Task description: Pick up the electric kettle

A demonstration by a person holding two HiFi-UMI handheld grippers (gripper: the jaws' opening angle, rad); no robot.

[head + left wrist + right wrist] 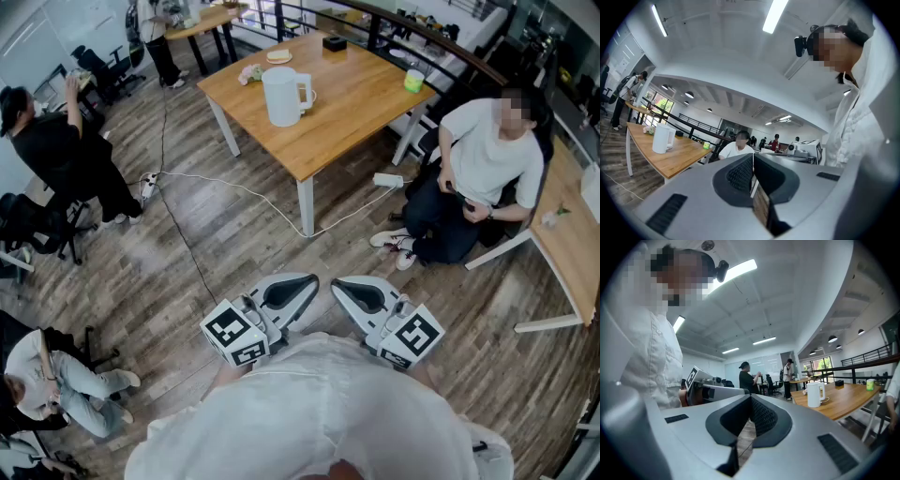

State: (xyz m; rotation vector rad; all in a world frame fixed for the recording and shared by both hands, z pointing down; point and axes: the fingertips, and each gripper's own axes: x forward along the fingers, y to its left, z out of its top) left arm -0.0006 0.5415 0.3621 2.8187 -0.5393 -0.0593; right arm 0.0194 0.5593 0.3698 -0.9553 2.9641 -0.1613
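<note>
Both claws clenched on nothing: my left gripper [311, 280] and right gripper [337, 283] sit side by side, well apart from the white electric kettle [283, 96] on the wooden table [361, 89].

The grey plastic left gripper [753, 157], its black ribbed jaws pressed together with nothing between them, is held level short of a long light-wood table [670, 157]. A tall white electric kettle [661, 138] stands upright on the table. A seated person in a white T-shirt [738, 147] is beyond the table's far end, and a black metal railing [693, 123] runs behind it.
</note>
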